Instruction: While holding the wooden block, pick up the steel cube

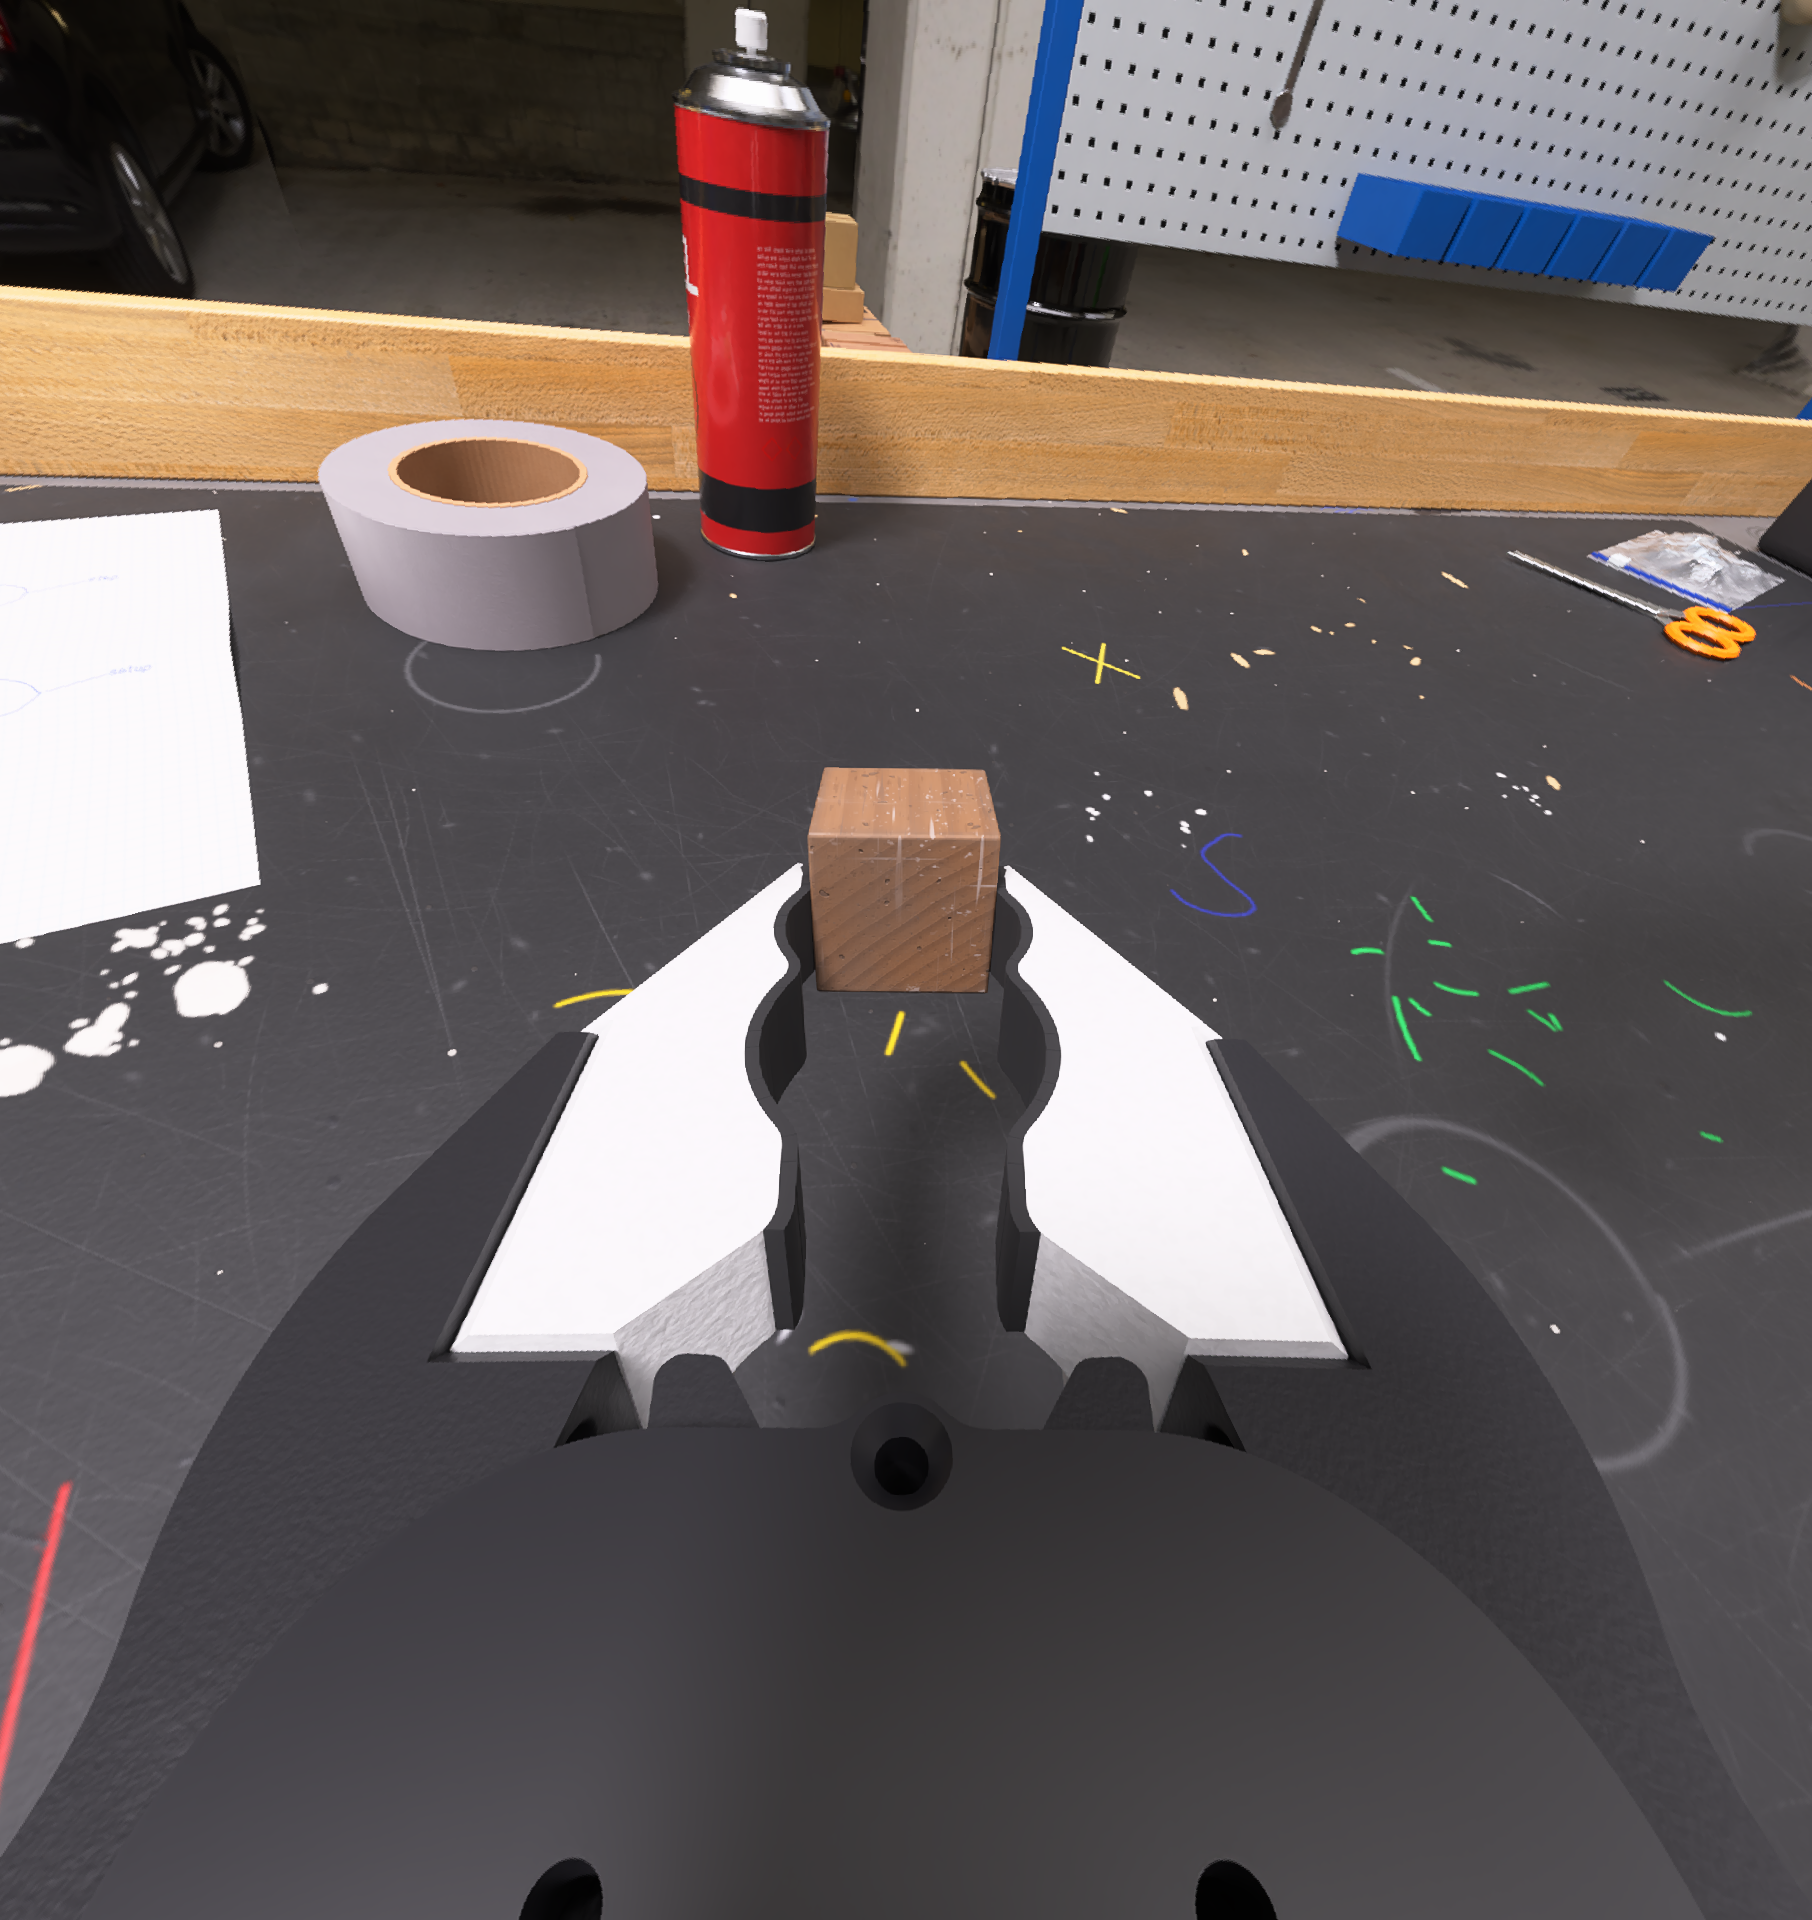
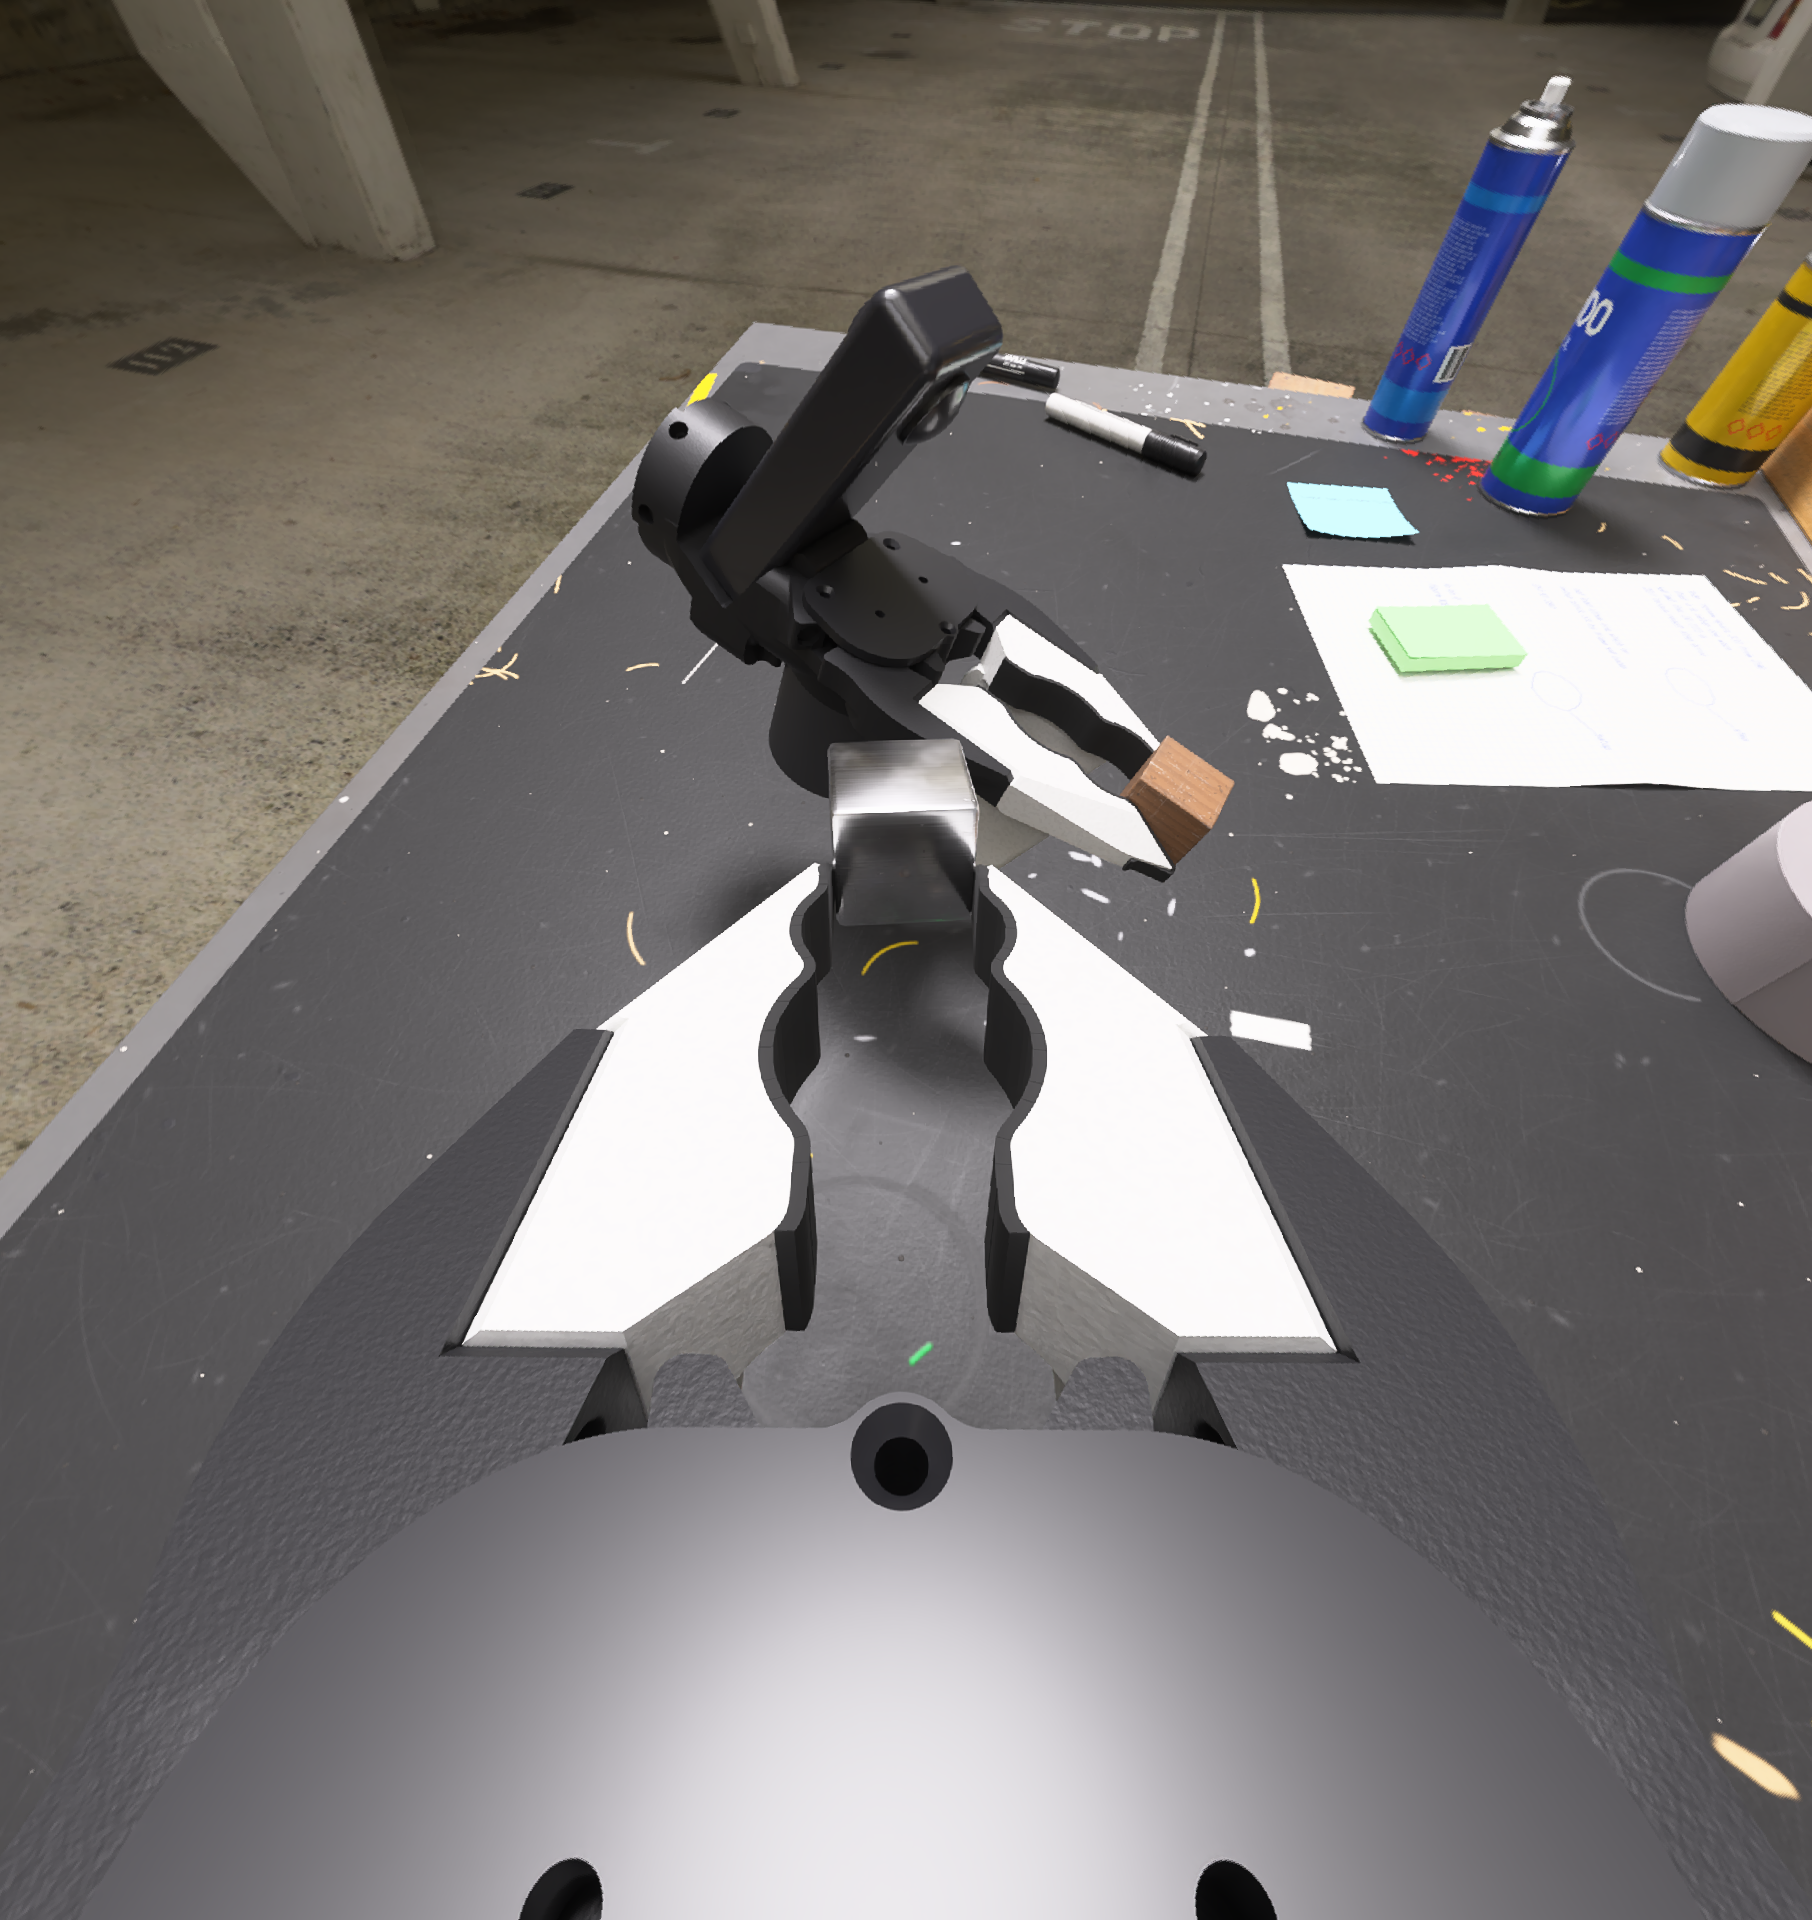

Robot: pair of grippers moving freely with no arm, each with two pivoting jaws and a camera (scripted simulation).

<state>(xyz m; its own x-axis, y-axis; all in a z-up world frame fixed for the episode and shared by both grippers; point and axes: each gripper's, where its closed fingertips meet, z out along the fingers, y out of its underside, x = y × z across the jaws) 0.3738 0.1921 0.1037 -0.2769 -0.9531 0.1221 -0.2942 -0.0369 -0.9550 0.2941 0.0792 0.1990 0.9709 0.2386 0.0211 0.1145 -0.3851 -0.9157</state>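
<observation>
**Both cubes gripped, little margin**

Your left gripper (image 1: 903, 925) clamps the wooden block (image 1: 903, 883) at its fingertips, clear of the dark mat (image 1: 1401, 1351). Your right gripper (image 2: 902, 894) pinches the steel cube (image 2: 902, 831) at its tips too, apparently raised. Steel is probably slick and heavy: jerk upward and it may slip. The other gripper sits close behind; swing wide and you could clip it.

The right gripper (image 2: 902, 894) grips the steel cube (image 2: 902, 821) above the tabletop (image 2: 1401, 1143), the left gripper (image 2: 1141, 810) beyond clamping the wooden block (image 2: 1180, 796).
</observation>
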